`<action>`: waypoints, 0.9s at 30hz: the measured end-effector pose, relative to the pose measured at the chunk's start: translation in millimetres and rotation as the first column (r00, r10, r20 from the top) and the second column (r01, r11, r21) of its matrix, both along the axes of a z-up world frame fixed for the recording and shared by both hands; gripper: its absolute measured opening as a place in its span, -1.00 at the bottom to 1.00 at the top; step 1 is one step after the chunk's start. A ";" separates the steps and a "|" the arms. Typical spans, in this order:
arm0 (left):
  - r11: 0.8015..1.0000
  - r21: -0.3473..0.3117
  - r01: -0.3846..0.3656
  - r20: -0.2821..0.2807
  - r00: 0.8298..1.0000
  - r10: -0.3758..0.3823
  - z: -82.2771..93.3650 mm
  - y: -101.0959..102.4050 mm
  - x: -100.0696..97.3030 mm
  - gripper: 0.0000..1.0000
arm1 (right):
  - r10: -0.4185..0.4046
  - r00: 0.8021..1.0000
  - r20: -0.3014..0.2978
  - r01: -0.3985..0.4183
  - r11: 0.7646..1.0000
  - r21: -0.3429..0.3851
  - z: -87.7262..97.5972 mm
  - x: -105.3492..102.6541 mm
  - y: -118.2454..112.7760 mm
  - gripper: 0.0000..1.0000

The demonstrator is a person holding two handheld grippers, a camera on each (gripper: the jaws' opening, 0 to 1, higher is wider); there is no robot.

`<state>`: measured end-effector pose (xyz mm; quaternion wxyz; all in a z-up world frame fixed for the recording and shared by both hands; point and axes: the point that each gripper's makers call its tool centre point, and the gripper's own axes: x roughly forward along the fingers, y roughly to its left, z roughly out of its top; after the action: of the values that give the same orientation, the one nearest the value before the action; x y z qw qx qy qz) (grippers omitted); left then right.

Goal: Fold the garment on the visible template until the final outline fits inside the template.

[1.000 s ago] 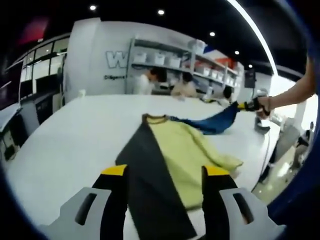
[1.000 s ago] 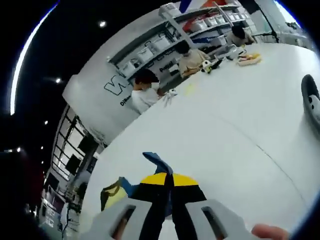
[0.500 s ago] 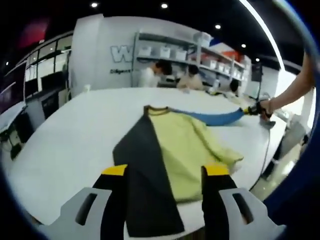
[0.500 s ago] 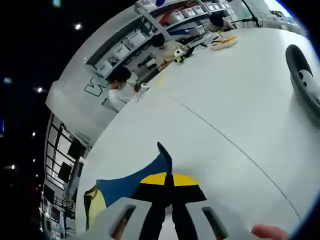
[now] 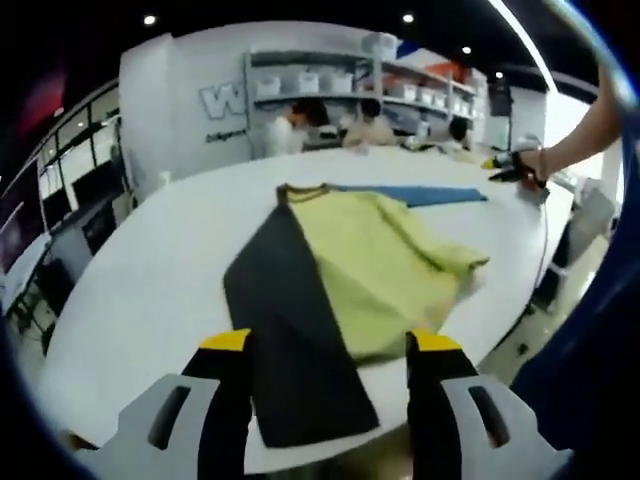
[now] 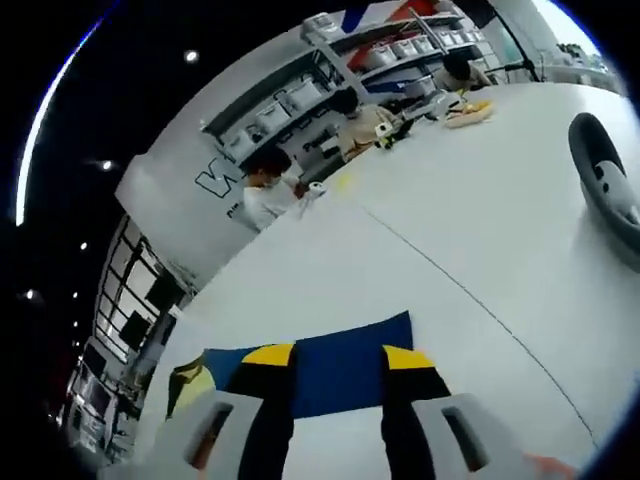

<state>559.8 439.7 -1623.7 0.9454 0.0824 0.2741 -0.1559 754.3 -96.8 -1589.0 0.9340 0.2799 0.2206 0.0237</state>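
A garment lies spread on the white table (image 5: pixel 140 270). Its yellow-green body (image 5: pixel 385 255) is in the middle, and a black panel (image 5: pixel 295 330) runs along its left side down to the near edge. The blue sleeve (image 5: pixel 420 195) stretches flat to the right. My left gripper (image 5: pixel 330 345) hovers open over the near hem, holding nothing. My right gripper (image 5: pixel 505 172), in a person's hand, sits at the sleeve's end. In the right gripper view my right gripper (image 6: pixel 338 358) is open, with the blue sleeve (image 6: pixel 345 345) flat on the table between its jaws. The yellow body (image 6: pixel 195 385) shows at the lower left.
A dark rounded object (image 6: pixel 605 185) rests on the table (image 6: pixel 480 250) to the right of the sleeve. People (image 5: pixel 300 125) sit at the far side before white shelves (image 5: pixel 320 85). The table's near edge (image 5: pixel 480 340) drops off beside the garment's hem.
My right gripper has opened and let go of the blue sleeve, which now lies flat on the table. The left view has pulled back slightly; the left gripper stays open.
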 end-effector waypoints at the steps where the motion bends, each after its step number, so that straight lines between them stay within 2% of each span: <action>1: 0.998 0.055 0.014 -0.001 1.000 -0.014 -1.8 3.9 -0.5 0.15 | 0.035 0.999 0.005 -0.035 0.999 -0.018 1.8 -6.0 8.5 -0.26; 2: 0.997 0.073 0.015 0.005 1.000 -0.016 -1.7 5.0 -0.2 0.11 | 0.086 0.996 0.010 -0.086 0.996 -0.035 10.2 -21.0 35.1 -0.26; 3: 0.992 0.123 0.030 0.011 0.999 -0.032 -2.2 6.4 -0.3 0.06 | 0.104 0.995 0.008 -0.103 0.994 -0.031 10.4 -25.7 37.4 -0.28; 4: 0.989 0.144 0.046 0.011 0.999 -0.048 -3.4 4.7 -0.9 0.04 | 0.109 0.994 0.007 -0.109 0.994 -0.028 9.8 -26.1 33.3 -0.29; 5: 0.988 0.148 0.048 0.011 0.999 -0.050 -3.7 4.1 -0.9 0.04 | 0.118 0.993 0.019 -0.118 0.993 -0.008 12.6 -34.8 41.1 -0.30; 6: 0.975 0.208 0.072 -0.020 0.997 -0.069 -10.1 4.6 -2.4 0.06 | 0.121 0.992 0.027 -0.121 0.993 0.008 15.3 -41.1 50.2 -0.30; 7: 0.972 0.221 0.073 -0.035 0.997 -0.067 -12.2 5.4 -3.6 0.09 | 0.123 0.992 0.038 -0.124 0.992 0.020 18.4 -43.7 55.3 -0.29; 8: 0.964 0.244 0.106 -0.031 0.994 -0.101 -13.4 1.1 -2.9 0.11 | 0.135 0.986 0.093 -0.140 0.989 0.055 27.9 -47.1 65.6 -0.30; 9: 0.960 0.258 0.113 -0.032 0.994 -0.109 -14.9 -0.6 -3.0 0.08 | 0.161 0.980 0.117 -0.169 0.984 0.059 33.4 -53.9 77.8 -0.33; 10: 0.960 0.260 0.107 -0.034 0.994 -0.102 -15.5 -0.6 -3.1 0.04 | 0.165 0.980 0.112 -0.172 0.984 0.056 32.8 -56.7 80.4 -0.36; 12: 0.941 0.312 0.133 -0.042 0.991 -0.126 -20.0 -4.2 -4.2 0.00 | 0.184 0.978 0.101 -0.189 0.981 0.044 33.6 -65.5 92.5 -0.37; 13: 0.933 0.332 0.137 -0.041 0.990 -0.131 -20.3 -4.1 -3.9 -0.02 | 0.195 0.974 0.119 -0.202 0.978 0.049 37.0 -70.4 102.0 -0.35; 15: 0.916 0.373 0.146 -0.039 0.989 -0.141 -20.9 -4.1 -3.5 -0.08 | 0.186 0.974 0.128 -0.201 0.973 0.116 42.3 -76.8 114.1 -0.34; 18: 0.900 0.409 0.152 -0.035 0.988 -0.151 -21.4 -6.8 -2.3 -0.23 | 0.160 0.975 0.152 -0.184 0.969 0.163 51.0 -81.0 123.6 -0.37; 20: 0.895 0.419 0.150 -0.035 0.988 -0.149 -23.6 -13.9 -0.9 -0.30 | 0.208 0.962 0.178 -0.236 0.960 0.153 60.6 -90.0 144.4 -0.38; 23: 0.896 0.420 0.144 -0.046 0.989 -0.137 -28.6 -21.4 0.5 -0.25 | 0.242 0.950 0.196 -0.273 0.950 0.149 67.2 -97.5 164.3 -0.37; 24: 0.871 0.464 0.158 -0.060 0.987 -0.147 -33.8 -21.5 -0.1 -0.26 | 0.243 0.950 0.197 -0.277 0.946 0.168 68.3 -99.3 168.8 -0.37; 27: 0.852 0.502 0.149 -0.046 0.988 -0.146 -36.2 -21.0 -0.1 -0.28 | 0.236 0.951 0.199 -0.272 0.946 0.177 73.7 -101.8 173.3 -0.36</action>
<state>559.7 418.7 -1659.9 0.8754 0.3467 0.3009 -0.1513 652.5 76.5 -1515.3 0.9056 0.3392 0.1682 0.1910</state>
